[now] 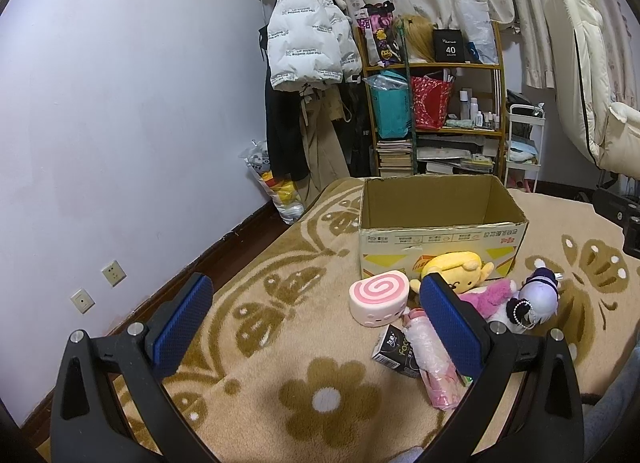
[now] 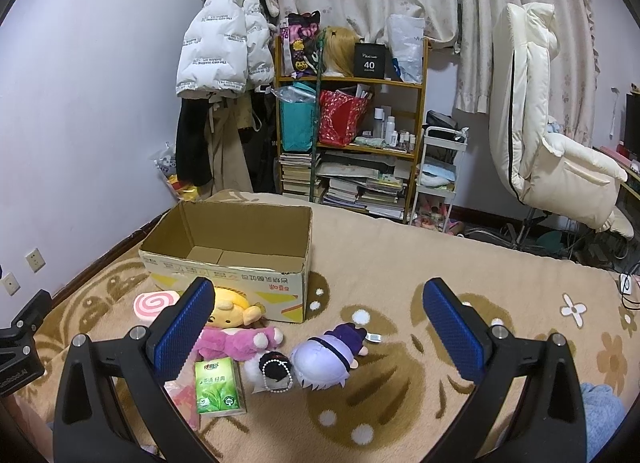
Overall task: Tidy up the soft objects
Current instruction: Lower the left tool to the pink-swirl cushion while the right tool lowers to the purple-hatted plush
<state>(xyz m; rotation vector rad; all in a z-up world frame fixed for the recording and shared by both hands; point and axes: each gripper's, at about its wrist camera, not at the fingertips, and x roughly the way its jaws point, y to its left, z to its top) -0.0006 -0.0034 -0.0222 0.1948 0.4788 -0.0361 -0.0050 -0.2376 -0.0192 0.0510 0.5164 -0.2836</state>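
Soft toys lie in a loose cluster on the patterned rug (image 1: 280, 343), just in front of the open cardboard box (image 1: 440, 239), and nothing soft is in the box yet as far as you can see.

From the left wrist view, your left gripper (image 1: 316, 323) hangs wide open and empty above the rug. The pink swirl cushion (image 1: 378, 297) sits between its fingers in the frame, nearest to you on the left of the pile. To its right lie the yellow-haired plush (image 1: 460, 267), touching the box wall, and the purple-haired doll (image 1: 538, 295) further right. A dark small carton (image 1: 394, 351) and a pink wrapped packet (image 1: 434, 363) lie nearer you; I judge these are not plush, so pass over them.

From the right wrist view, your right gripper (image 2: 318, 325) is likewise spread wide and holds nothing. The purple-haired doll (image 2: 328, 359) lies directly below, between the fingers, with a green tissue pack (image 2: 218, 387) to its left.

Take the doll first: come straight down, close across its round head where the stuffing is fullest, lift clear of the beaded plush beside it, then carry it far and left over the box rim.
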